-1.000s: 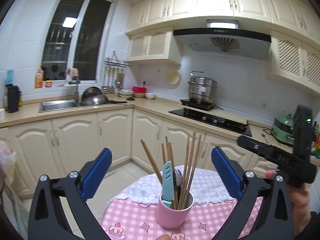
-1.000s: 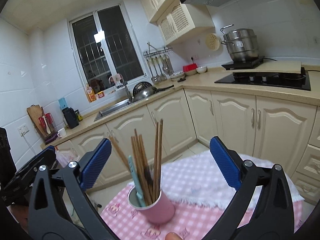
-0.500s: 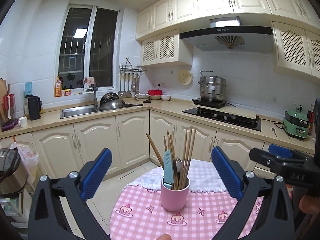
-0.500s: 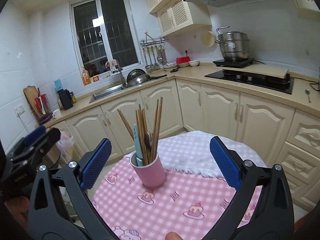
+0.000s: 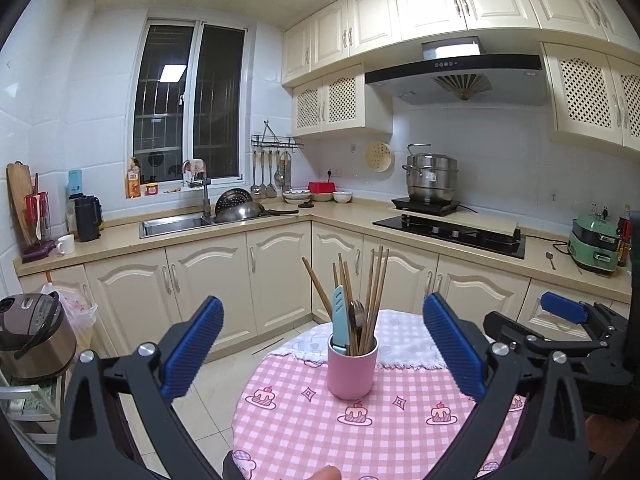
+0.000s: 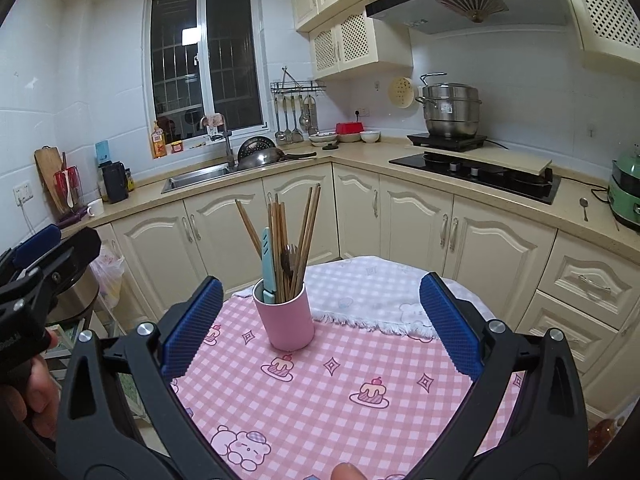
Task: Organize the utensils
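A pink cup (image 5: 352, 368) stands on a round table with a pink checked cloth (image 5: 304, 432). It holds several wooden chopsticks (image 5: 374, 292), a light blue knife (image 5: 339, 320) and a dark metal spoon (image 5: 356, 316). My left gripper (image 5: 322, 344) is open and empty, held back from the cup. My right gripper (image 6: 320, 320) is open and empty too; the cup (image 6: 285, 320) sits ahead of it, left of centre, with the chopsticks (image 6: 304, 232) sticking up. Each gripper shows at the edge of the other's view: the right one (image 5: 568, 312), the left one (image 6: 36, 248).
A white towel (image 6: 372, 292) covers the table's far side. Kitchen cabinets, a sink (image 5: 176, 224) and a hob (image 5: 452, 232) line the walls behind. A rice cooker (image 5: 32, 332) stands at the left on a low rack.
Both grippers have pulled back and up from the cup, which now looks smaller and farther off. More of the table shows. Both jaws stay open.
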Available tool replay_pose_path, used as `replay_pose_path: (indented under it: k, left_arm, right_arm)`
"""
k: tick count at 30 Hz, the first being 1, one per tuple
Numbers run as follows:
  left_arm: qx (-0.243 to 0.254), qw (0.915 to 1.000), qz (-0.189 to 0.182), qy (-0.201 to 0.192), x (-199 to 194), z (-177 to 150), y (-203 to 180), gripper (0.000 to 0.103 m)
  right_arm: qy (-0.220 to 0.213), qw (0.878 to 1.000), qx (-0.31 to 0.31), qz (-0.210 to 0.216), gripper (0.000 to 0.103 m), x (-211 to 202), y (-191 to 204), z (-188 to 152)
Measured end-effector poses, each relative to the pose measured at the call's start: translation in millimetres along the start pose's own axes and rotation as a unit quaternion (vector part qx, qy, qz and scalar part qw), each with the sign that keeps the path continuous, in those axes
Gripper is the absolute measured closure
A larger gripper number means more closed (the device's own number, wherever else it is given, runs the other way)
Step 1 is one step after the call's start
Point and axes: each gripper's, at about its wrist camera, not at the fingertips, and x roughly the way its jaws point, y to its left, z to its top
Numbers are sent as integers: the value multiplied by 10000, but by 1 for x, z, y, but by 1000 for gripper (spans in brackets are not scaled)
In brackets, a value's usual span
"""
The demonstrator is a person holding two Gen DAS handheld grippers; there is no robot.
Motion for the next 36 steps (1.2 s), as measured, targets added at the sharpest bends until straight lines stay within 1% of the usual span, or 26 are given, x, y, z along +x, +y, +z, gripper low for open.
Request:
replay_pose_path:
  k: [5, 16, 28, 36]
  left_arm:
    - [-92, 10000, 35, 3, -5, -2, 5, 5]
    - [-164, 9994, 263, 128, -8, -5, 8, 4]
    - [-279, 9993, 175, 202, -7, -10, 8, 4]
    - [-290, 9993, 141, 175, -10, -11, 5, 4]
  right_arm:
    - [4, 10000, -38, -48, 6, -3, 4, -2]
    - [-37, 9999, -63, -95, 6, -8, 6, -4]
    - [-44, 9999, -101, -132, 6, -11, 10, -3]
    - [-48, 9998, -111, -137, 6, -12, 11, -3]
